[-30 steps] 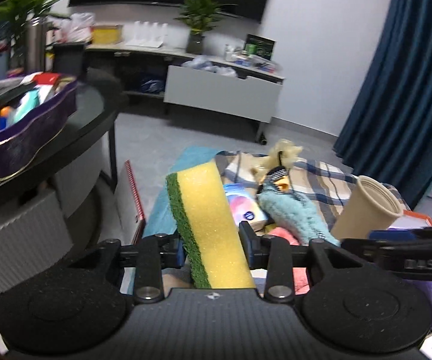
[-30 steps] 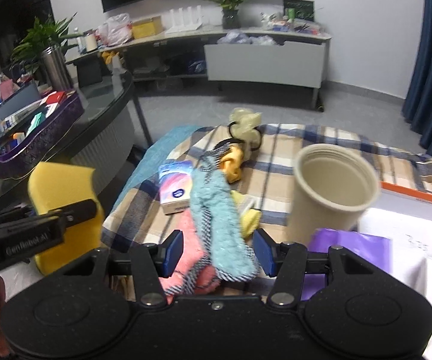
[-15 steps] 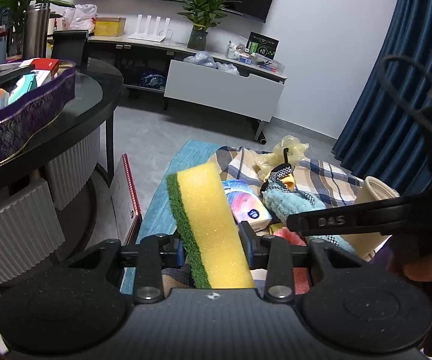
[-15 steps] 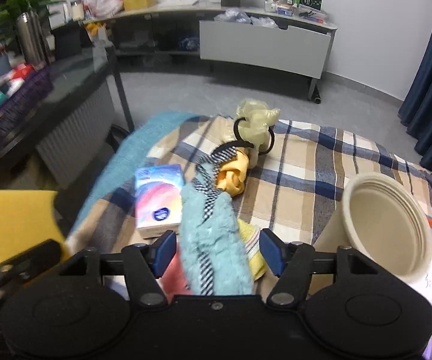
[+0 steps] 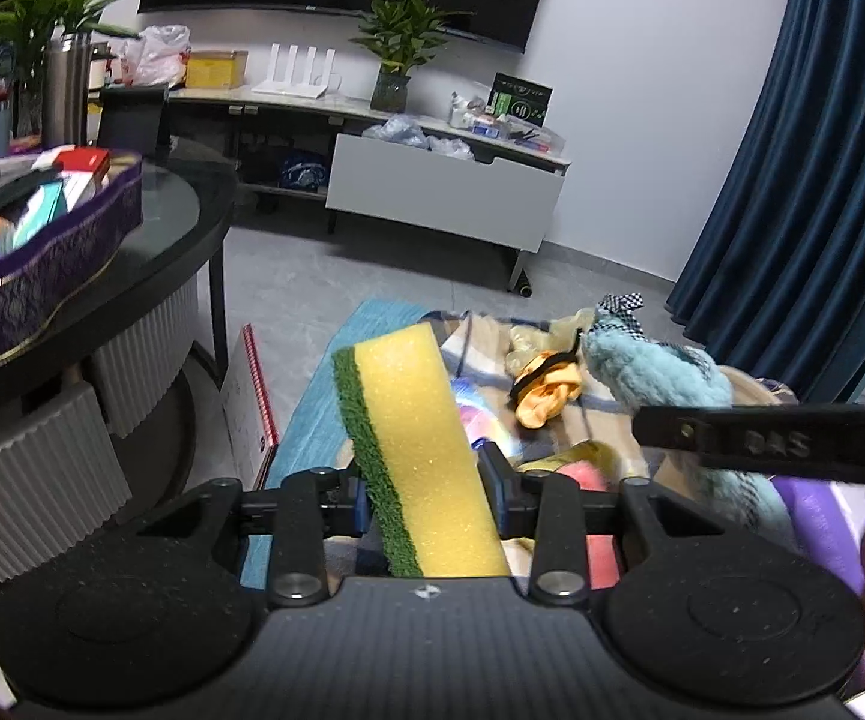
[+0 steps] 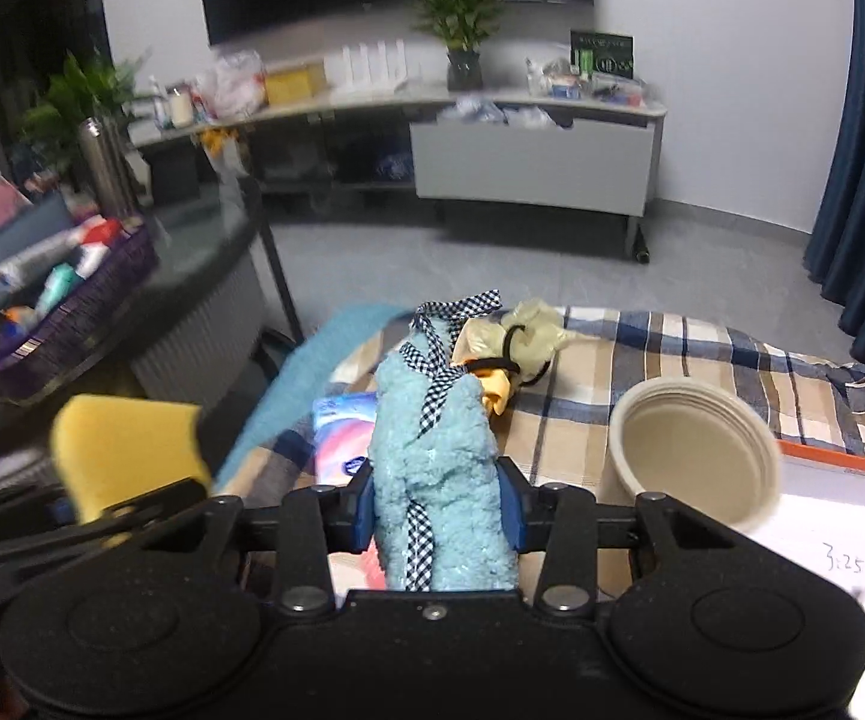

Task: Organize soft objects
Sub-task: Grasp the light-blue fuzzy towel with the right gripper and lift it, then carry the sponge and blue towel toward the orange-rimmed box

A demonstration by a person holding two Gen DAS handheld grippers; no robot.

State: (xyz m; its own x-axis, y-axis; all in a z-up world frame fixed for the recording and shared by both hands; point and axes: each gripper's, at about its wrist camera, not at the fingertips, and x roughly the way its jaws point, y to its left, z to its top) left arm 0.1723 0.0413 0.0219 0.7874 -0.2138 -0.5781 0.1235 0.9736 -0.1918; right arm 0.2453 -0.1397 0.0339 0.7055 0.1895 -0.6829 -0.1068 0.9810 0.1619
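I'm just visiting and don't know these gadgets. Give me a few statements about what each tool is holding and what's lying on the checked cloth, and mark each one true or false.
1. The left tool grips a yellow sponge with a green edge. True.
2. The right tool has nothing between its pads. False: a fluffy blue cloth with a checked ribbon sits between them, and the jaws are closing on it.
3. The beige cup stands upright on the checked cloth. False: it lies tipped, its mouth facing the camera.
4. An orange fabric piece lies on the checked cloth. True.
5. The sponge rests inside the cup. False: it is held up, well apart from the cup.
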